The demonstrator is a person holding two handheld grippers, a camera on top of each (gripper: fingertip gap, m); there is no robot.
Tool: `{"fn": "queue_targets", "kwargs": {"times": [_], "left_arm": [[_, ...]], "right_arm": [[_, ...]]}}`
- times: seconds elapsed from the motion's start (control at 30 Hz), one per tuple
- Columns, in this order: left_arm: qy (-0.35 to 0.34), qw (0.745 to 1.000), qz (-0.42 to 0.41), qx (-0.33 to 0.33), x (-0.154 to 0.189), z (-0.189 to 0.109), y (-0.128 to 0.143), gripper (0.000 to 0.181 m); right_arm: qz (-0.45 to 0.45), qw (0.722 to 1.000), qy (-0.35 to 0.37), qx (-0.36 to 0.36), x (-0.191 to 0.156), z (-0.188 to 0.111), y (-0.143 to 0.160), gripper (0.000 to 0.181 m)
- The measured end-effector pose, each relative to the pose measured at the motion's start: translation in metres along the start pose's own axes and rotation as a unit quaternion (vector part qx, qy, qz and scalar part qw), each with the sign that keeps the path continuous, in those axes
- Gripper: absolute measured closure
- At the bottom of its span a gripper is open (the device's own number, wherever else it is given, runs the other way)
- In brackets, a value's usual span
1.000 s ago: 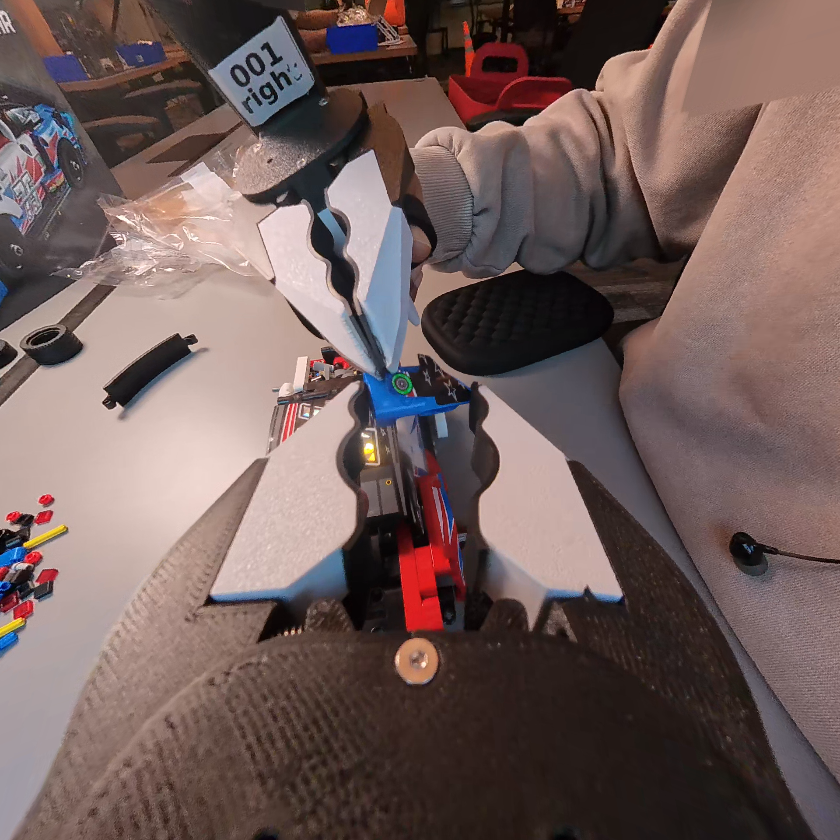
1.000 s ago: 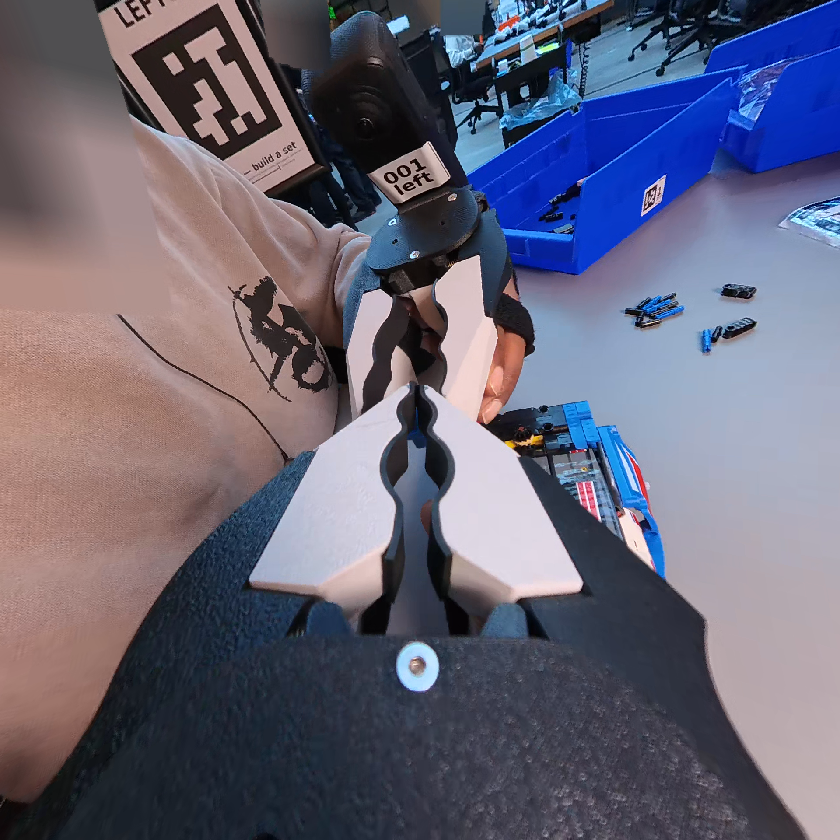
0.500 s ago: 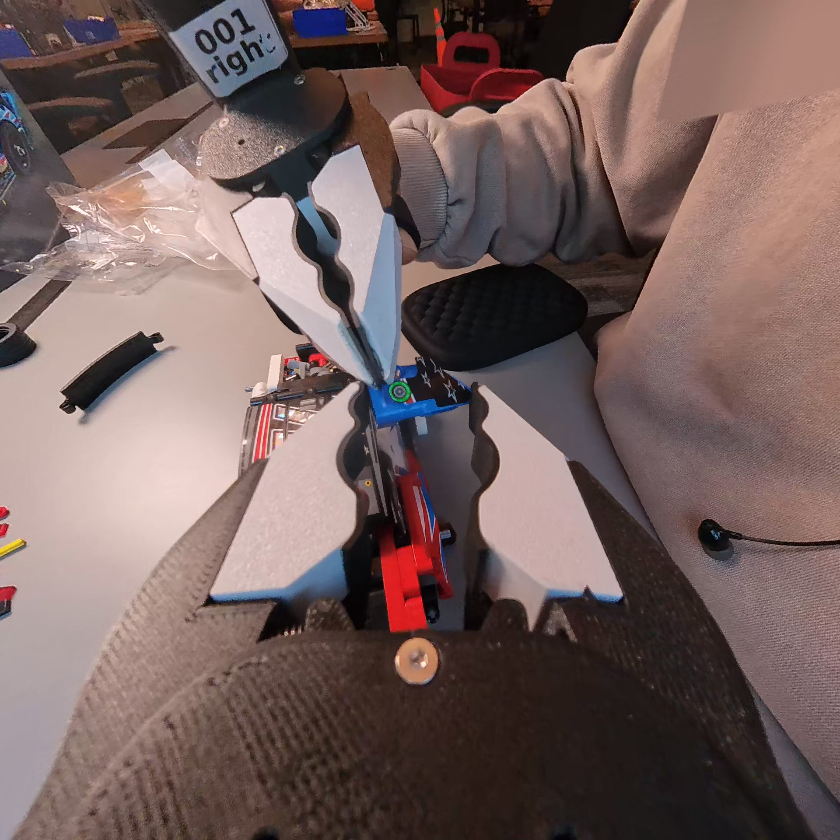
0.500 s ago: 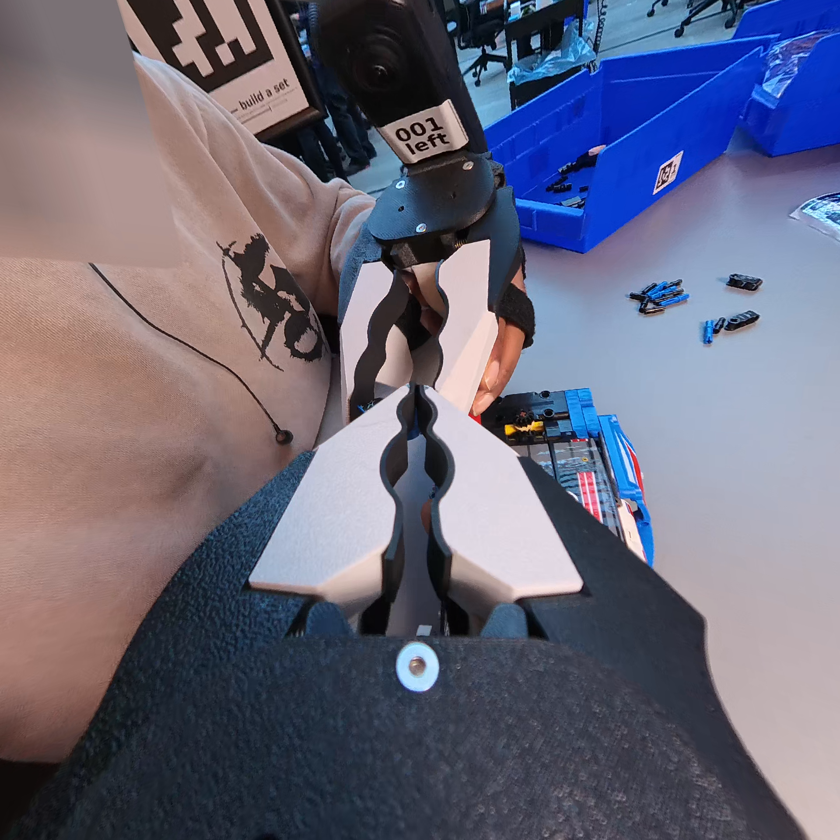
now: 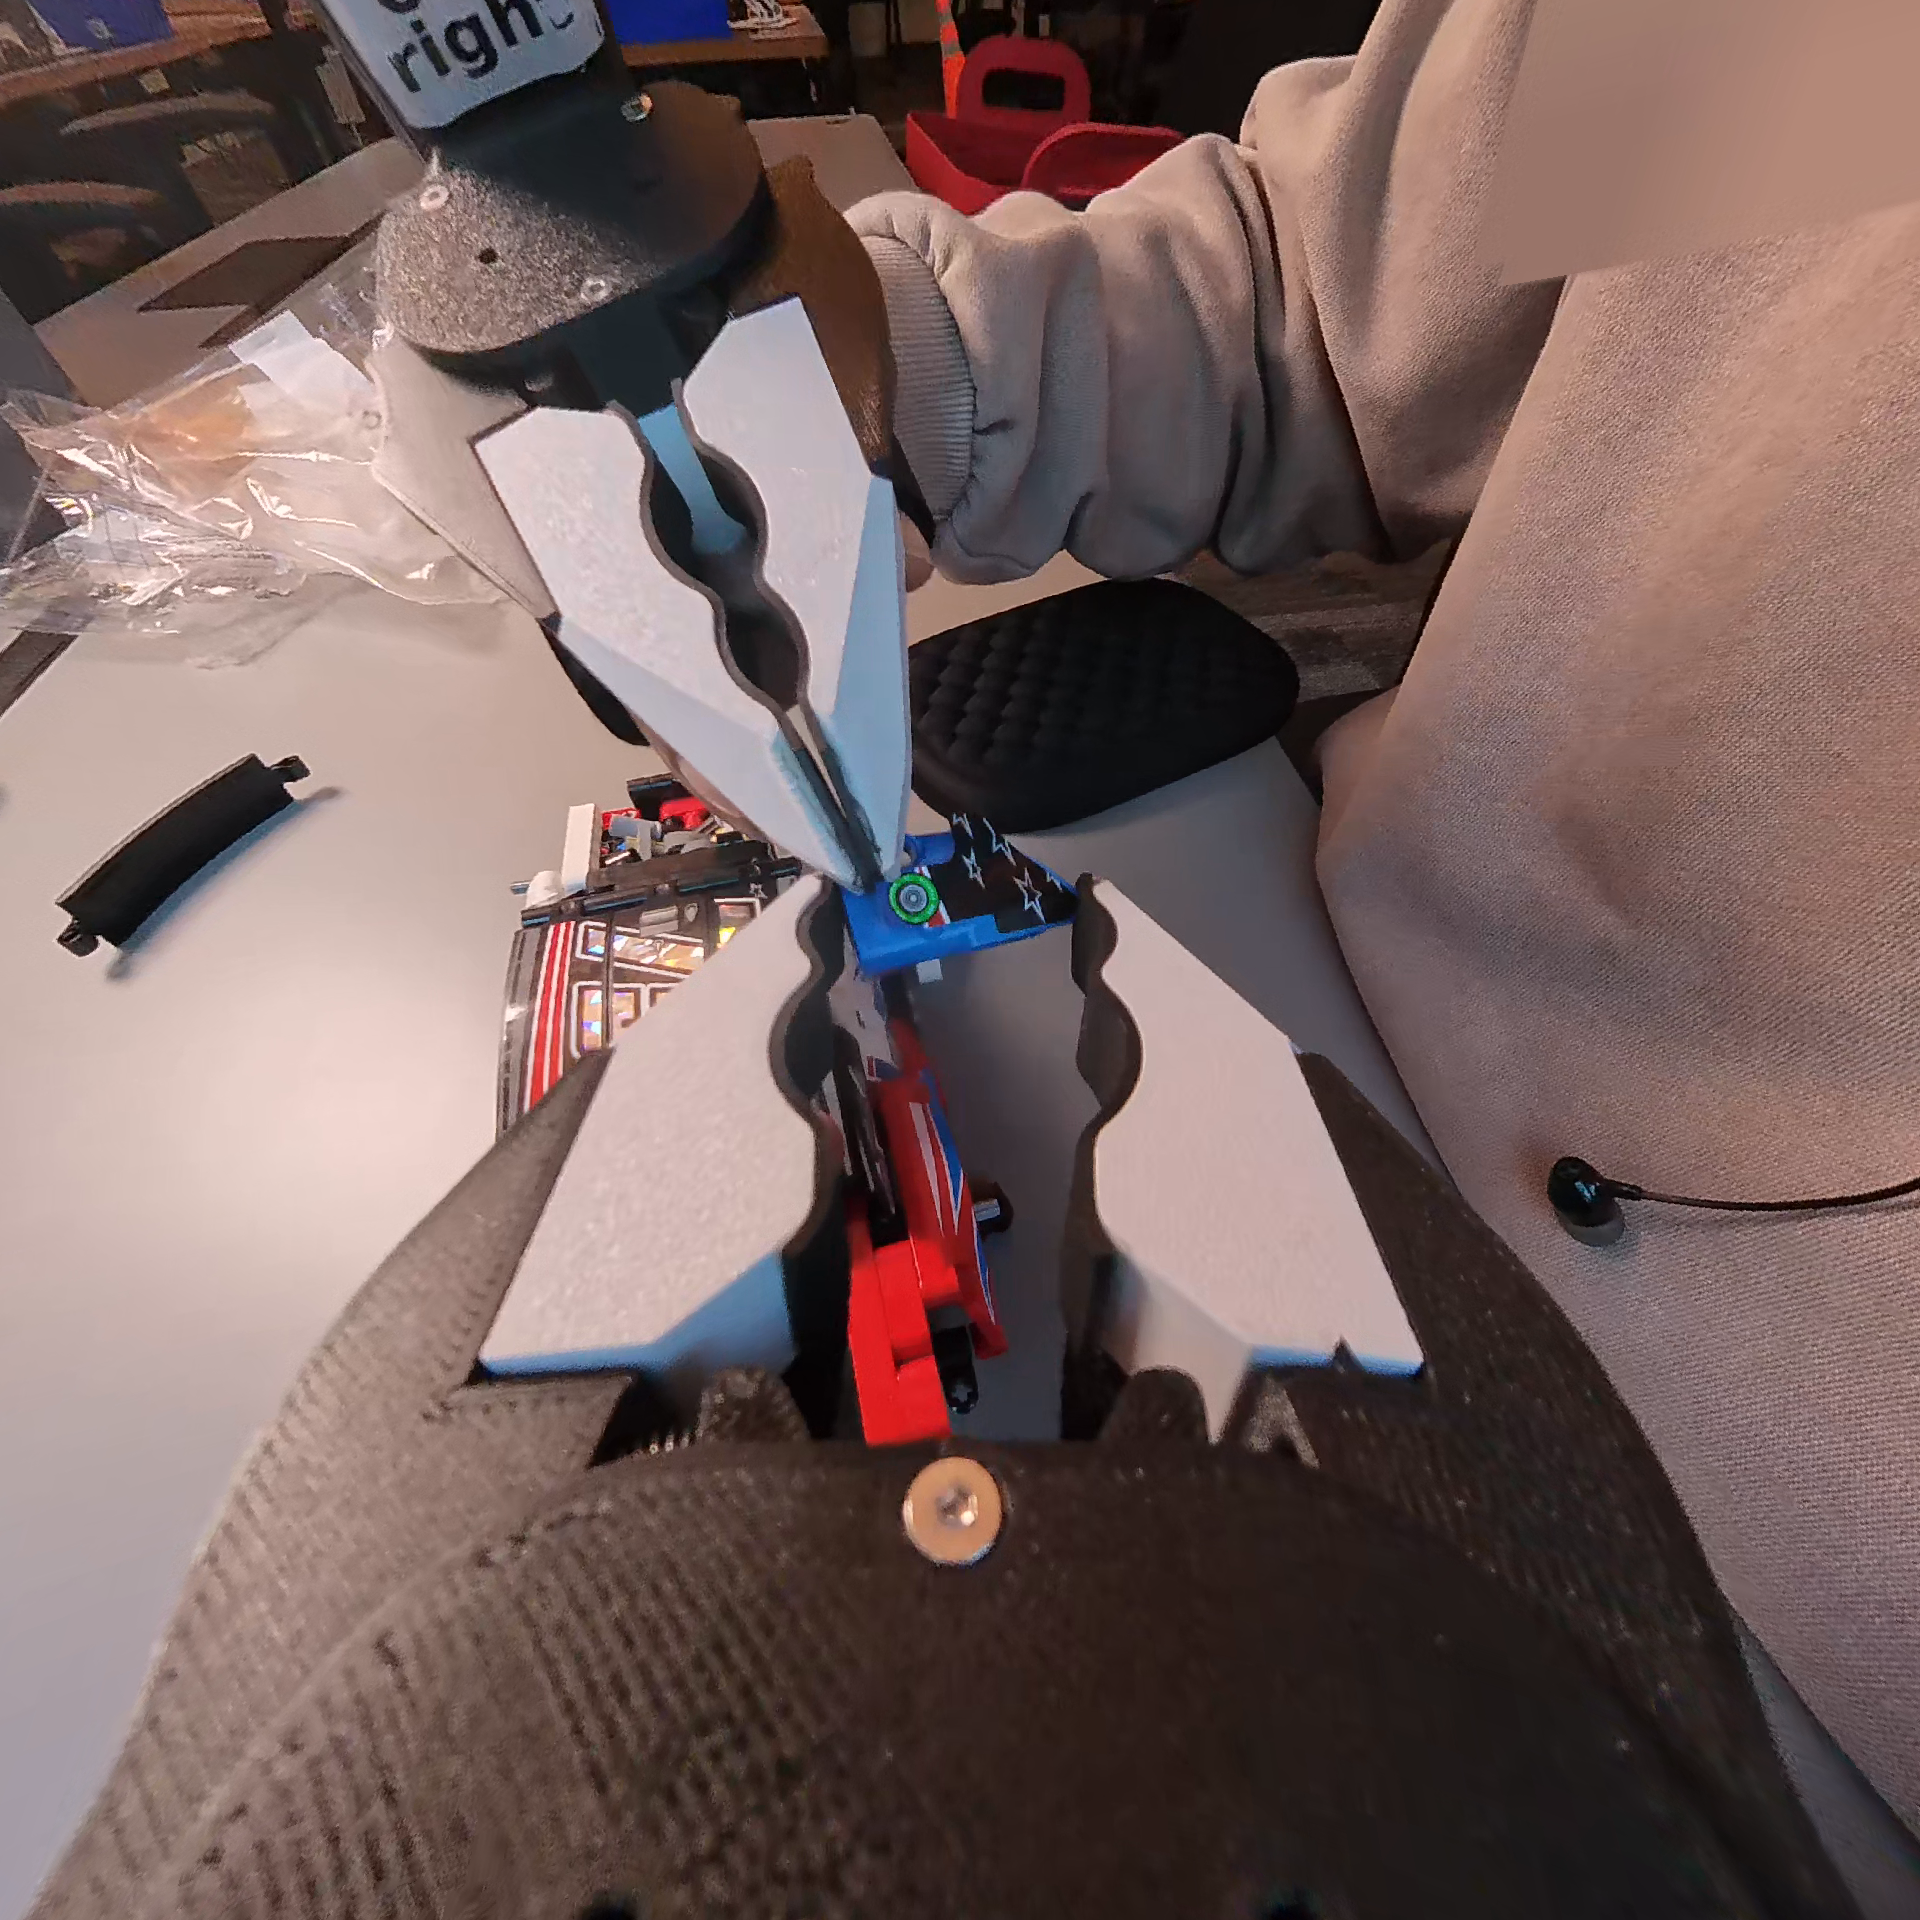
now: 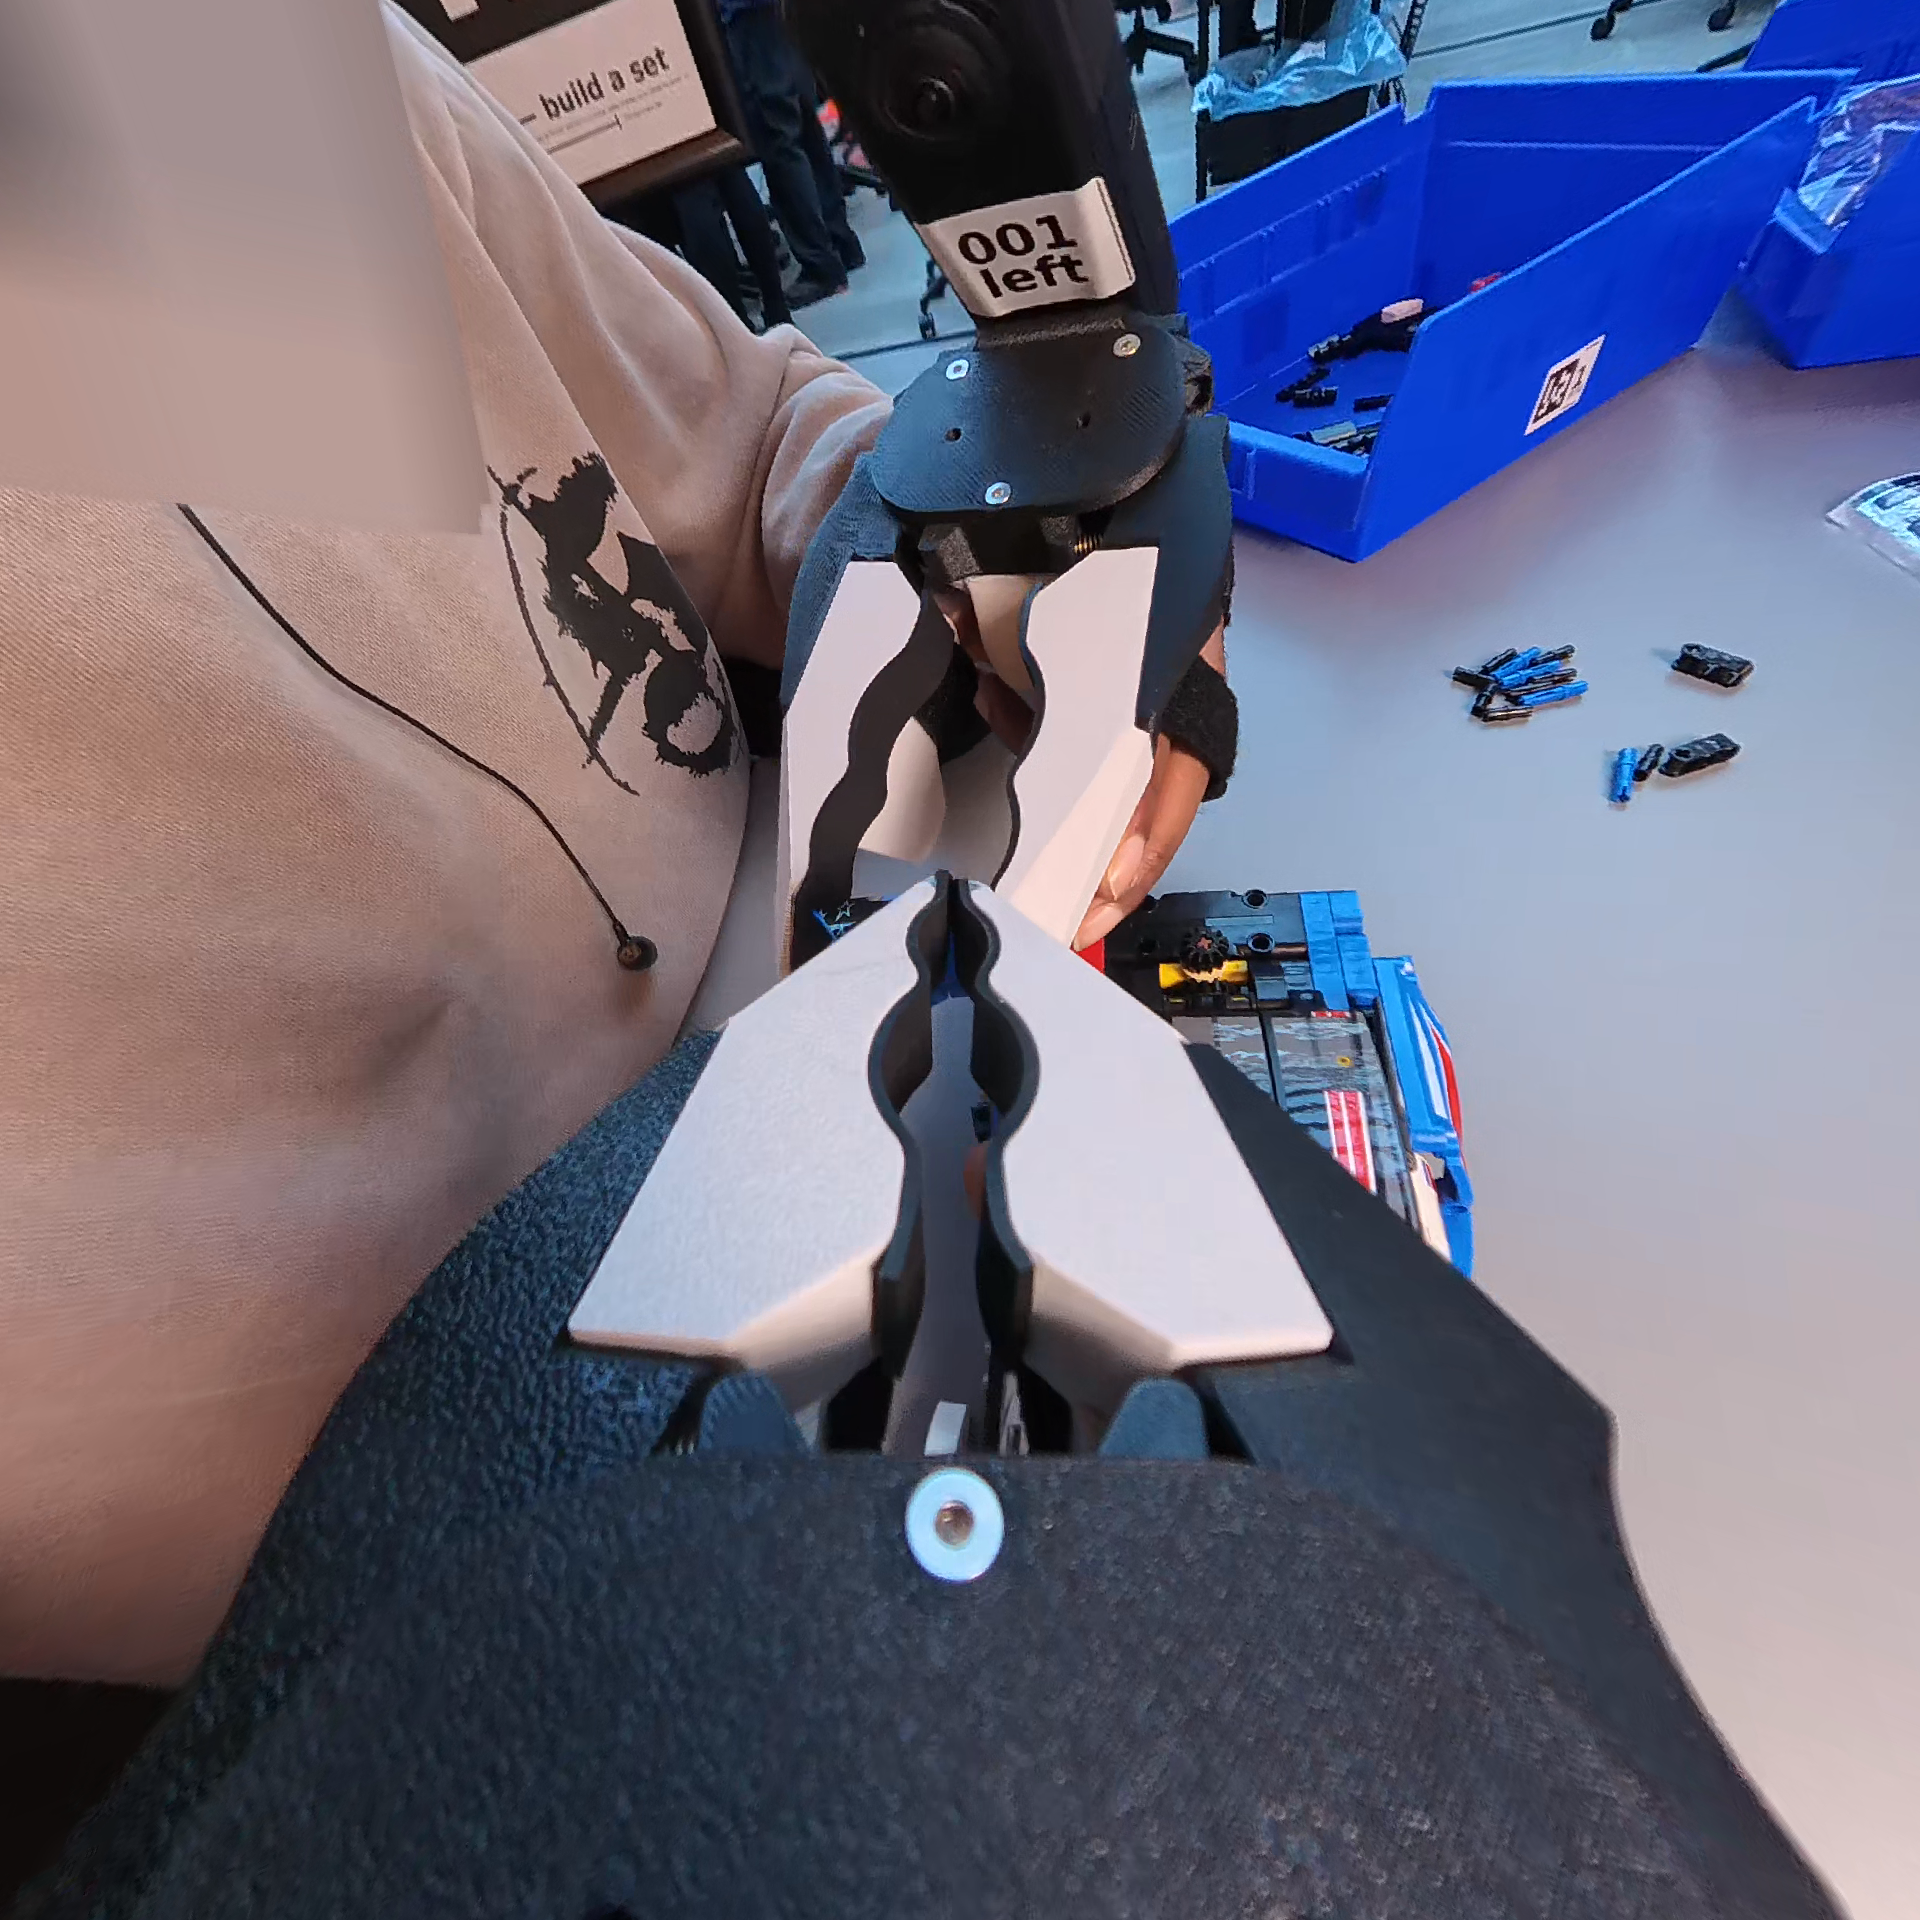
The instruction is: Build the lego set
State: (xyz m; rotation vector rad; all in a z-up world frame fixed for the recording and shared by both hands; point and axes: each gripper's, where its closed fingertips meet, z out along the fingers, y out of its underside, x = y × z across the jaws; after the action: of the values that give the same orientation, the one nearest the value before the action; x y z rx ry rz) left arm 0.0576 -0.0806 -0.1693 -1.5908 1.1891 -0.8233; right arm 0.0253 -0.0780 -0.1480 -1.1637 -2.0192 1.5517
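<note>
The lego car (image 5: 914, 1195) lies on the grey table, red and blue along its side, with a striped roof (image 5: 582, 997); it also shows in the right wrist view (image 6: 1330, 1070). My left gripper (image 5: 940, 904) is open, its fingers standing either side of the car's red side; the right finger is clear of it. It shows from the front in the right wrist view (image 6: 914, 873). My right gripper (image 5: 857, 883) is shut, with its tips on the corner of the car's blue starred panel (image 5: 966, 914), next to a green round mark. Its own view (image 6: 948, 883) hides the contact.
A black curved piece (image 5: 177, 842) and clear plastic bags (image 5: 187, 499) lie at the left. A black chair armrest (image 5: 1101, 696) sits past the table edge. A blue bin (image 6: 1507, 312) and loose blue and black pins (image 6: 1517, 681) lie beyond the car. The person's torso is close. Only a small space, under 4 cm, lies between the two pairs of fingers. The black curved piece (image 5: 177, 842) lies around 30 centimetres away from my left fingertips.
Both grippers have drawn closer together over the car. The car has shifted between the left fingers, so less of it fills the gap. The right tips stay on the blue panel.
</note>
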Motion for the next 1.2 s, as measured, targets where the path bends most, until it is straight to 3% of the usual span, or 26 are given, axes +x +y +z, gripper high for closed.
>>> {"fn": "queue_targets", "kwargs": {"times": [0.7, 1.2], "left_arm": [[0.006, 1.0, -0.015, -0.012, -0.0032, -0.0004, 0.0081, 0.138], [0.012, 1.0, -0.016, -0.008, -0.002, -0.0026, 0.0058, 0.139]], "right_arm": [[-0.084, 0.99, 0.066, -0.098, 0.0086, 0.0014, 0.0081, 0.181], [-0.116, 0.982, 0.099, -0.114, 0.0079, 0.002, 0.0048, 0.181]]}}
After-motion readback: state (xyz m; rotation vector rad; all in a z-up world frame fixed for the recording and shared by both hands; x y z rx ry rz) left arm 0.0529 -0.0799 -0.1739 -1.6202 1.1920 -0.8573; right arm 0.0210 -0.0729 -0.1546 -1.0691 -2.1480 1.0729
